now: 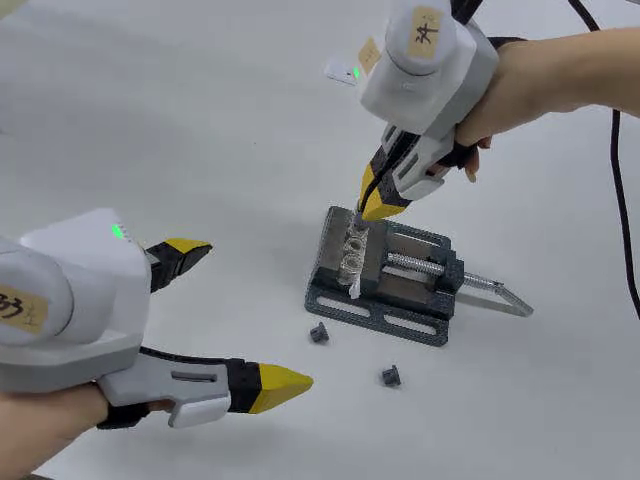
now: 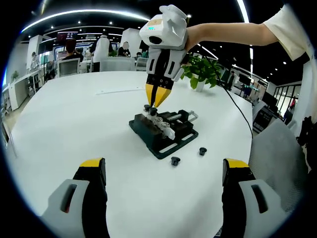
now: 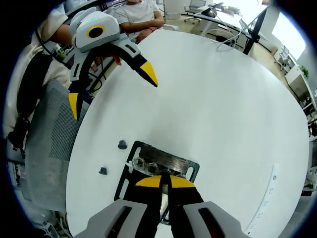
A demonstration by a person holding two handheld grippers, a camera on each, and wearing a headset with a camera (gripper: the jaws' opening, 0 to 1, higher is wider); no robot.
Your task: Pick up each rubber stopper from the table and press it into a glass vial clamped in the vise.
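- a white right gripper (image 1: 372, 208) with black, yellow-tipped jaws points steeply downward. its jaws are drawn together, and i cannot tell whether a stopper is pinched between the tips.
- directly under those tips is a short row of small clear glass vials (image 1: 354, 255), standing upright and clamped in a dark grey metal bench vise (image 1: 380, 312). in the right gripper view the open vial mouths (image 3: 146, 166) sit just ahead of its closed tips (image 3: 165, 182).
- a matching left gripper (image 1: 245, 315) hovers low over the plain white table (image 1: 200, 120), well apart from the vise. its jaws are spread wide with nothing between them, and they point toward the vise.
- two small dark grey rubber stoppers lie loose on the table, ahead of the left gripper's open jaws and just beside the near edge of the vise base. one stopper (image 1: 319, 333) is closer to the left gripper, and the other (image 1: 391, 376) lies further along, off to its right.
- handling, as a judgement: the stoppers look light, soft and grippy, so they should squash a little rather than slip. they are also small enough to tip or roll if nudged.
- the best hold is probably across the wider head, which leaves the narrower plug end free to enter a vial mouth.
- the vials are thin glass and likely fragile, so pressing should be straight down and gentle. the vise looks heavy and stiff enough to hold them steady.
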